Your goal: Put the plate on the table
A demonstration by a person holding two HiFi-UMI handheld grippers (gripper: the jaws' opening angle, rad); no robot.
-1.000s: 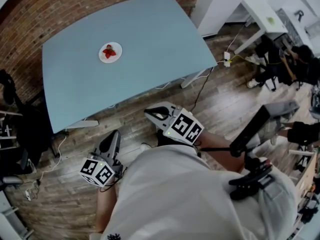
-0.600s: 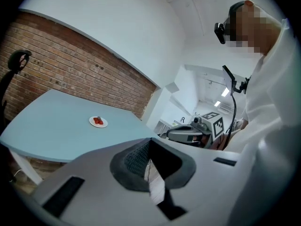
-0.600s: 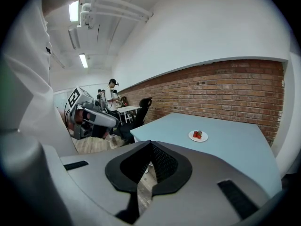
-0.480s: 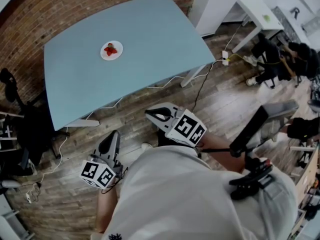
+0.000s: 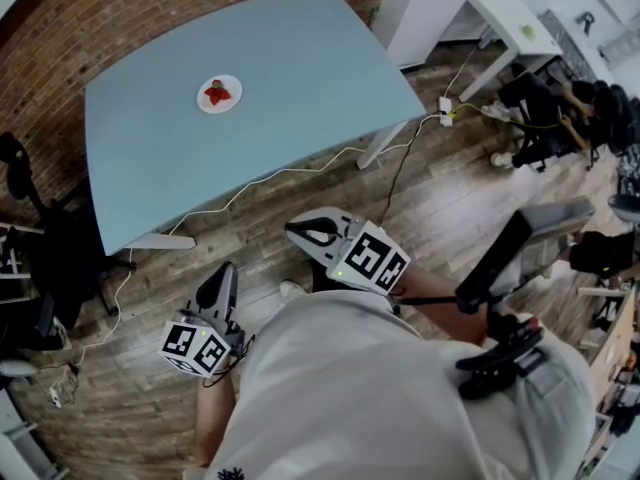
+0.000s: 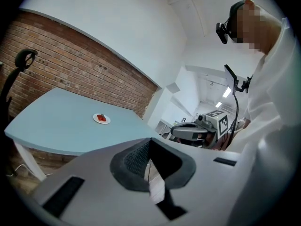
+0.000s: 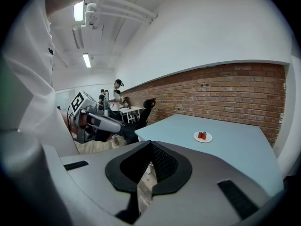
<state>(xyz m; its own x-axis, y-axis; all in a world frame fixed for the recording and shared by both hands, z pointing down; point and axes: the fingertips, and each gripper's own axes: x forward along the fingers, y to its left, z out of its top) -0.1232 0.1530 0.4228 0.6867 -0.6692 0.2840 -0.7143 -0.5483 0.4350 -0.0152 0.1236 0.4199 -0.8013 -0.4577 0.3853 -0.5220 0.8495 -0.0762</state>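
A small white plate (image 5: 219, 94) with red fruit on it rests on the light blue table (image 5: 290, 78), toward its far left. It also shows as a small white plate (image 6: 101, 118) in the left gripper view and a white plate (image 7: 202, 136) in the right gripper view. My left gripper (image 5: 220, 284) hangs low over the wooden floor, well short of the table, jaws shut and holding nothing. My right gripper (image 5: 300, 231) is held beside it, jaws shut and holding nothing too.
A white cable (image 5: 290, 173) runs across the floor under the table's near edge to a socket strip (image 5: 445, 108). A black office chair (image 5: 30, 258) stands at the left. White desks (image 5: 520, 28) and seated people (image 5: 560, 118) fill the right side.
The head view has shifted slightly, so the table and plate sit a little higher and to the left. Both grippers stay in nearly the same place, still shut.
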